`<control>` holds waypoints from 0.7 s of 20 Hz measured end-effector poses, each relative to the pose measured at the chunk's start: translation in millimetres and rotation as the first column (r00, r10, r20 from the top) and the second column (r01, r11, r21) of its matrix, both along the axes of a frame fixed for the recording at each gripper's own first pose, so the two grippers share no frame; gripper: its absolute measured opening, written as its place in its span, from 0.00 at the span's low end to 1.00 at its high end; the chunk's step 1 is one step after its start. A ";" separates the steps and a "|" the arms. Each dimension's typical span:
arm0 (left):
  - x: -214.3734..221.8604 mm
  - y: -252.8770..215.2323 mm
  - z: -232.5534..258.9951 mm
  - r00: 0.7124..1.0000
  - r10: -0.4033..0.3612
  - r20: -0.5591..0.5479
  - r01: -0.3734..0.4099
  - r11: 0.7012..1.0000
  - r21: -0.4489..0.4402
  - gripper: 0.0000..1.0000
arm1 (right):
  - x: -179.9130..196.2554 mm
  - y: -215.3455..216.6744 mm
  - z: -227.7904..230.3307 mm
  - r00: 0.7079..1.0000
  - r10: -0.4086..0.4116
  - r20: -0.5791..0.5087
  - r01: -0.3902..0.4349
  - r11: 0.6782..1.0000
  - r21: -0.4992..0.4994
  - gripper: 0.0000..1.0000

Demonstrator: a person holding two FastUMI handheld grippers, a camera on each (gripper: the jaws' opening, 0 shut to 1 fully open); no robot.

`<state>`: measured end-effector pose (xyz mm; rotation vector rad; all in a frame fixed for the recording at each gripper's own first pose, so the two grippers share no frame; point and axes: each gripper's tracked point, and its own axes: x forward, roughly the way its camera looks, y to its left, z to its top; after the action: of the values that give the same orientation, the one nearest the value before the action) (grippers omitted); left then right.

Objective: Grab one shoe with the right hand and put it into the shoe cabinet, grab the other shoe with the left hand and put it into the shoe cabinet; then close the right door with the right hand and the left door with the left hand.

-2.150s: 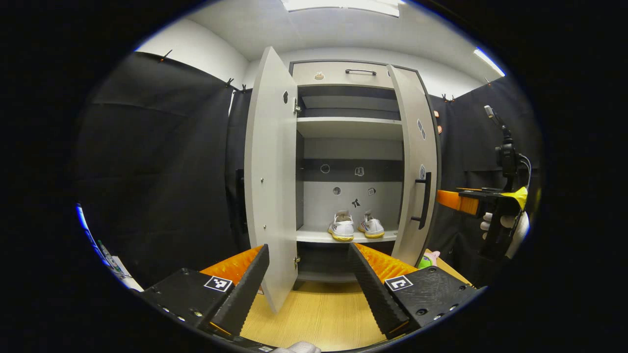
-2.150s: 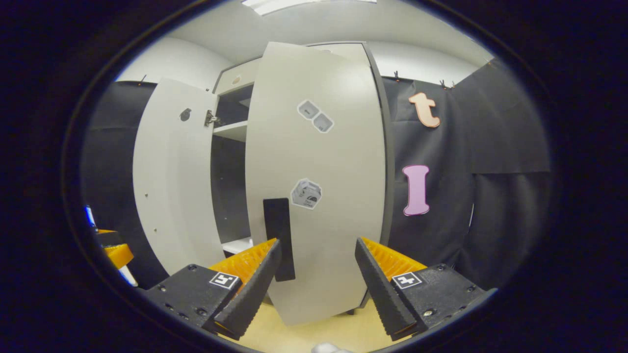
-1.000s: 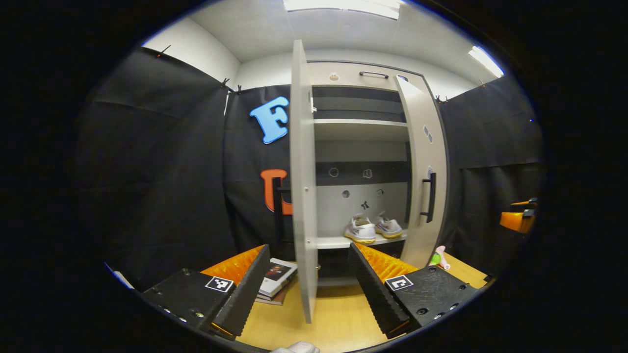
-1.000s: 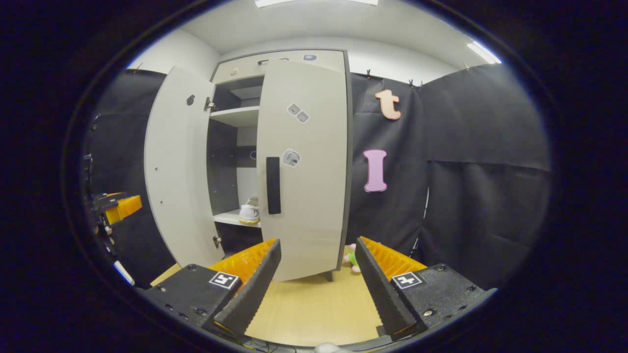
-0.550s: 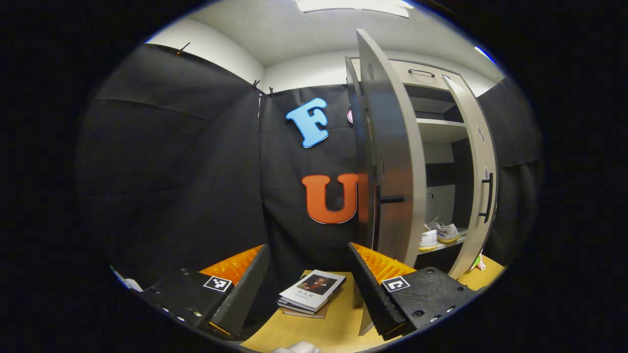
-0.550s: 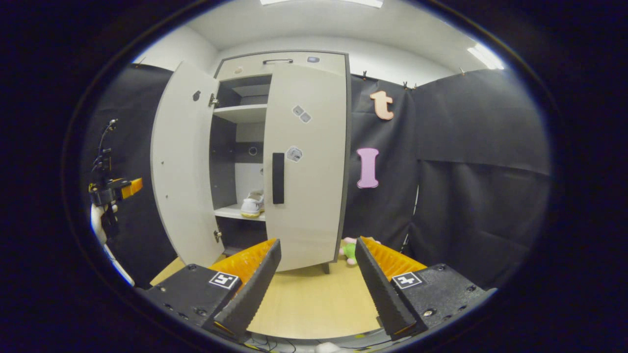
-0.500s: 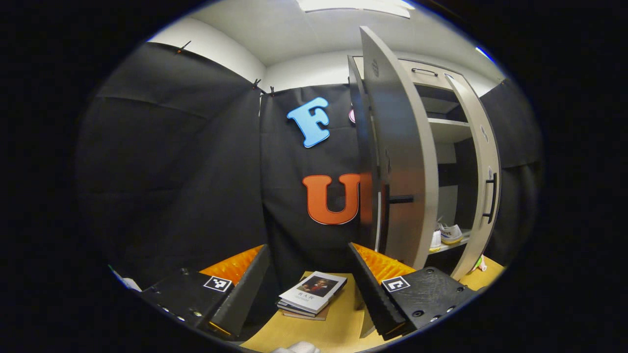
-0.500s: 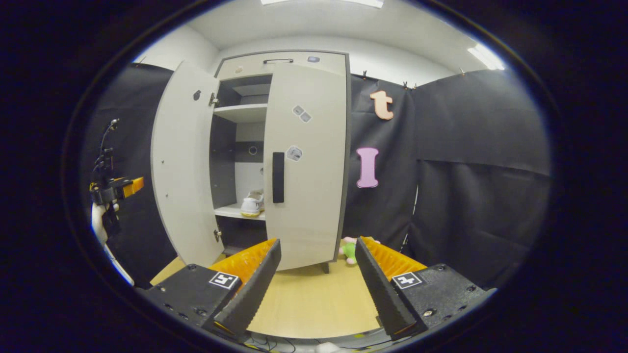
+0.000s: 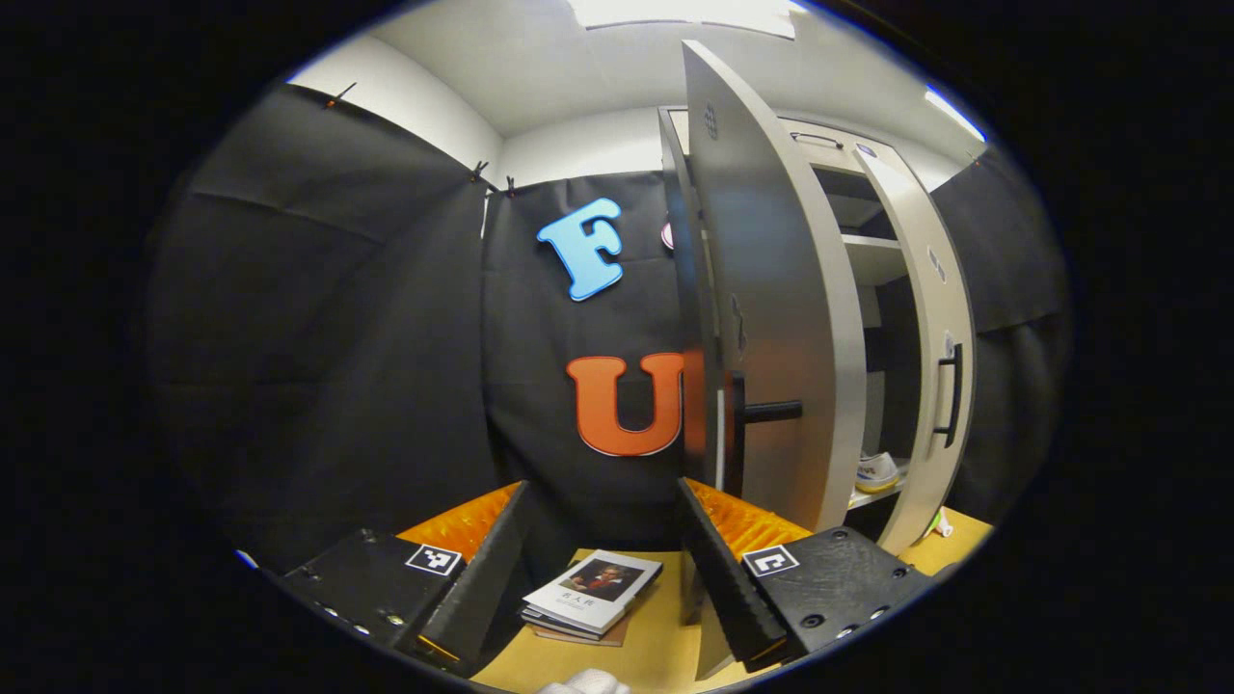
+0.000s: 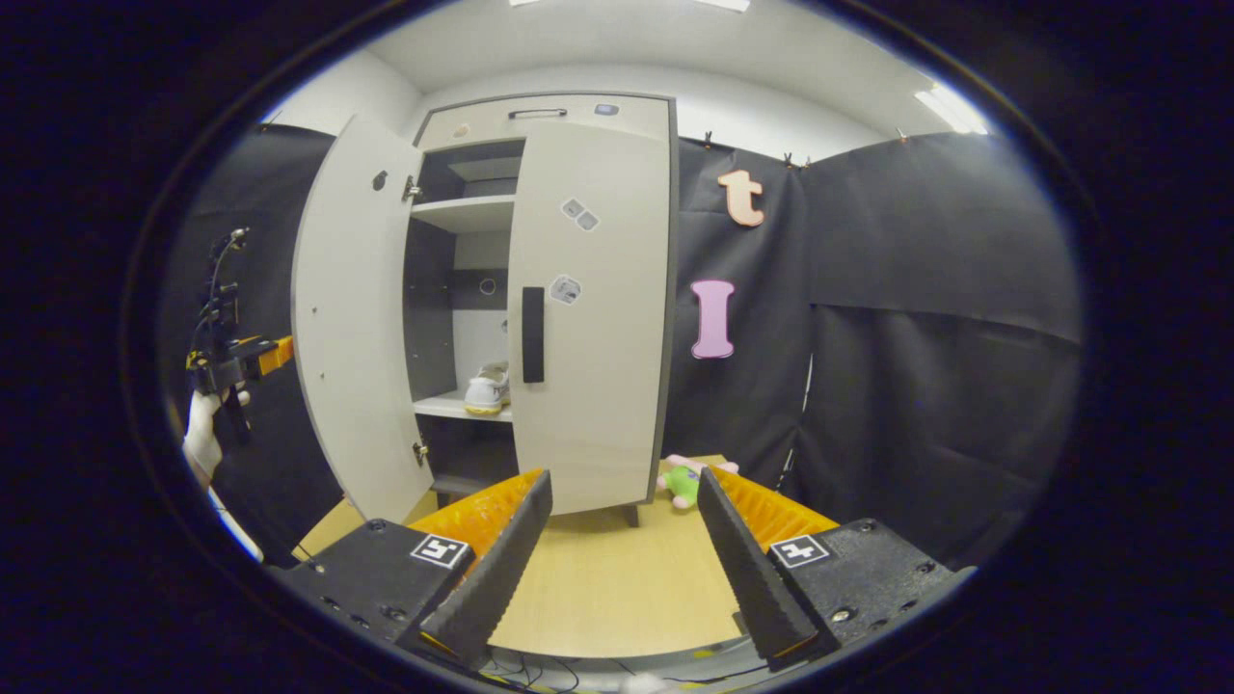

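The grey shoe cabinet (image 10: 540, 116) stands on the wooden floor with a white shoe (image 10: 485, 389) on its lower shelf; the same shelf's shoe (image 9: 875, 471) peeks past the doors in the left gripper view. Its right door (image 10: 588, 318) is nearly closed and carries a black handle (image 10: 532, 333). The left door (image 10: 352, 318) hangs wide open; in the left gripper view that left door (image 9: 781, 318) is close, seen from its outer side, with its handle (image 9: 762, 413) just beyond my open left gripper (image 9: 603, 564). My right gripper (image 10: 622, 540) stands open and empty, back from the cabinet. The left gripper (image 10: 241, 359) is held out beside the left door.
A stack of books (image 9: 590, 598) lies on the wooden floor (image 10: 607, 588) between the left gripper's fingers and the booth wall. A green and pink plush toy (image 10: 686, 480) lies by the cabinet's right foot. Black cloth walls close in on both sides.
The right door has swung nearly closed and my right gripper has drawn back from it. My left gripper has moved around to the outer side of the left door, nearer its handle.
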<state>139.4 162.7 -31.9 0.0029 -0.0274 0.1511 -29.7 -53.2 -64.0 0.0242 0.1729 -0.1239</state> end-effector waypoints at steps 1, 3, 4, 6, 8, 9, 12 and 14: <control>-0.9 -0.4 1.0 1.000 0.005 -0.001 -0.005 1.000 0.008 0.89 | 1.5 -1.1 -0.4 1.000 0.005 -0.001 -0.005 1.000 0.002 0.99; -3.3 -6.2 2.9 1.000 0.020 -0.001 -0.020 0.999 0.032 0.89 | 2.3 -5.5 -1.2 1.000 0.015 0.001 -0.015 1.000 0.008 0.98; -4.4 -13.5 3.4 1.000 0.015 -0.001 -0.015 1.000 0.027 0.88 | 2.0 -8.9 -1.9 1.000 0.021 0.002 -0.021 1.000 0.011 0.99; -5.1 -35.8 3.6 1.000 -0.012 -0.007 0.012 1.000 0.010 0.88 | 3.5 -16.4 -3.7 0.999 0.034 0.001 -0.034 0.999 0.016 0.99; -3.8 -60.5 6.8 1.000 -0.028 -0.006 0.028 0.999 0.023 0.89 | 6.9 -27.4 -3.0 0.999 0.051 0.007 -0.052 0.999 0.018 0.99; -3.8 -73.4 8.2 1.000 -0.031 -0.004 0.031 0.999 0.029 0.89 | 8.7 -33.2 -3.2 0.998 0.060 0.007 -0.060 0.998 0.021 0.99; 6.4 -116.2 8.2 0.999 -0.053 -0.012 0.053 0.999 0.005 0.88 | 16.1 -53.9 -4.4 0.996 0.092 0.006 -0.092 0.995 0.023 0.98; 15.7 -138.5 14.8 0.999 -0.045 -0.012 0.045 0.999 -0.001 0.89 | 23.6 -69.0 -4.0 0.994 0.109 0.005 -0.109 0.994 0.022 0.97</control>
<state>155.2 24.2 -17.1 0.0027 -0.0155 0.1059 -6.2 -122.3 -68.1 0.0370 0.1719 -0.0126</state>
